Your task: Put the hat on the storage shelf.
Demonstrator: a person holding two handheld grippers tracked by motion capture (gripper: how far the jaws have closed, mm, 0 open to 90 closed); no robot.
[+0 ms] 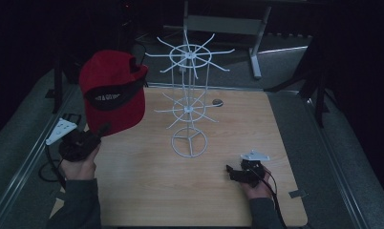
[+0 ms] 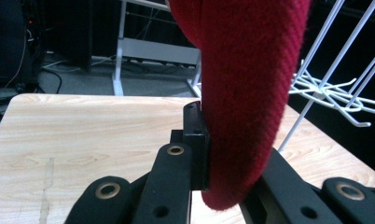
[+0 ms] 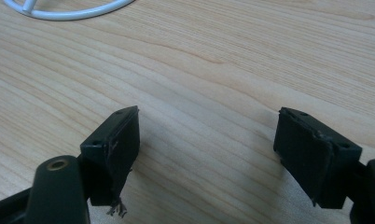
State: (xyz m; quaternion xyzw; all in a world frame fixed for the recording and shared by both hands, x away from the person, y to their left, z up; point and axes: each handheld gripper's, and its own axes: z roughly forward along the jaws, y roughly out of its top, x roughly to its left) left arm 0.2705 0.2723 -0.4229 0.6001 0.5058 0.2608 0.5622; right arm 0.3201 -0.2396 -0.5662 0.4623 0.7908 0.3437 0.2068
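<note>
Left gripper pinching red cap (brim edge), held above table. Right gripper spread, resting on table near white wire rack.

one red cap, one wire rack

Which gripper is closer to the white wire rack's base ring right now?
Right. The right gripper rests open on the table just right of the rack's base ring. The left gripper is farther off at the left, raised and shut on the red cap.
</note>
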